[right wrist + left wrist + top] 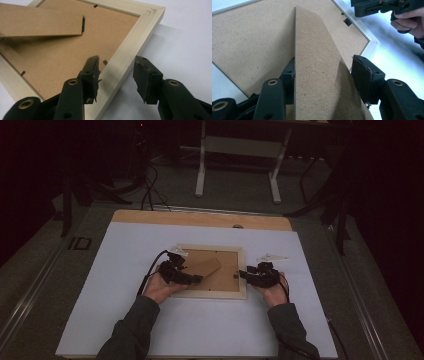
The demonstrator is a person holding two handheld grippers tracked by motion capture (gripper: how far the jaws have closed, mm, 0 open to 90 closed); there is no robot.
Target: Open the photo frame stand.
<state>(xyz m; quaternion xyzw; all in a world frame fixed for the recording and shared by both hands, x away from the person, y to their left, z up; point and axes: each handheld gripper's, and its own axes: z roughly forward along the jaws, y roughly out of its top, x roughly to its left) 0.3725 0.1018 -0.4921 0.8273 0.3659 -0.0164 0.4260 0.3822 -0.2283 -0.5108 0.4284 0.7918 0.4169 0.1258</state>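
Jaws on the left gripper (323, 75) sit wide around the frame's fibreboard easel stand (317, 70); can't tell if they're pinching it. Right gripper (116, 77) jaws are spread, straddling the pale wooden rail of the picture frame (130, 47), which lies face-down mid-table on the white board (200, 320).

Both grippers (182, 272) (257, 275) black plastic with brass-ringed holes, black cables trailing beside the table (210, 330); person wears dark grey-green sleeves (131, 332).

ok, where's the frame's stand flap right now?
High view: the stand lies across the frame back, left of centre, between the left gripper's jaws.
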